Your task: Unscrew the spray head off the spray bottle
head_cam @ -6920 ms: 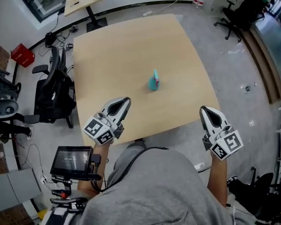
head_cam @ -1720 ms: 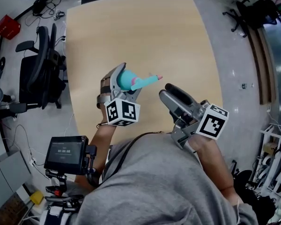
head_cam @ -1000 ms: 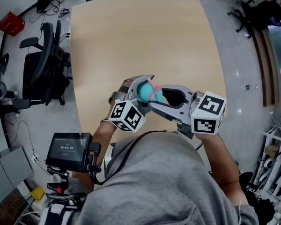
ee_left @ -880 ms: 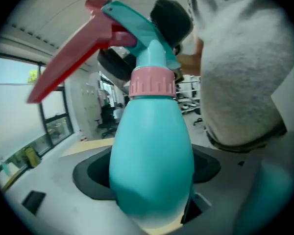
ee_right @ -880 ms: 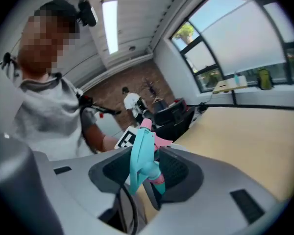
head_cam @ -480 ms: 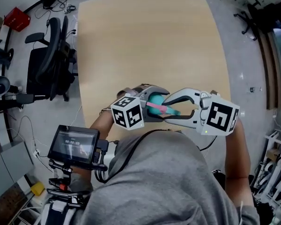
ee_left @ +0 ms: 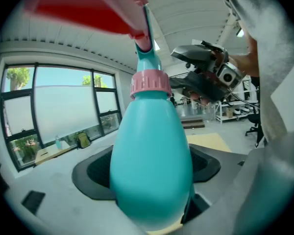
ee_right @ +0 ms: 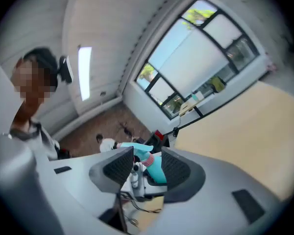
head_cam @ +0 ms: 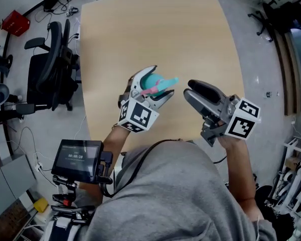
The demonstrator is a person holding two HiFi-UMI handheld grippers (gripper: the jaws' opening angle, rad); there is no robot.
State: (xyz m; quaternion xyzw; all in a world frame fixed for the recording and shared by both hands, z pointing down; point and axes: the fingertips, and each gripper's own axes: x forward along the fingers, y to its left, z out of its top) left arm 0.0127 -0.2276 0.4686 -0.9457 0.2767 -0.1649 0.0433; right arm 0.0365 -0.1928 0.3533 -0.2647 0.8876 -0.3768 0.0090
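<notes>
My left gripper [head_cam: 151, 86] is shut on the belly of the teal spray bottle [head_cam: 150, 78] and holds it above the near part of the wooden table [head_cam: 155, 29]. The left gripper view shows the bottle [ee_left: 152, 165] upright between the pads [ee_left: 93, 173], its pink collar [ee_left: 149, 84] and spray head [ee_left: 88, 9] on top. The spray head [head_cam: 160, 87] points right, toward my right gripper [head_cam: 192, 88]. That gripper hangs a hand's width away; its jaws are opening and hold nothing. Past its own jaws [ee_right: 147, 166] it sees the bottle [ee_right: 158, 171] some way off.
Black office chairs [head_cam: 52, 69] stand left of the table. A small screen device [head_cam: 80, 159] hangs by my left forearm. A red crate [head_cam: 17, 21] sits on the floor at far left, and another chair [head_cam: 286, 9] stands at top right.
Half a second ago my right gripper's jaws were around the spray head. It has since drawn back to the right, off the bottle. The left gripper lifted the bottle slightly farther over the table.
</notes>
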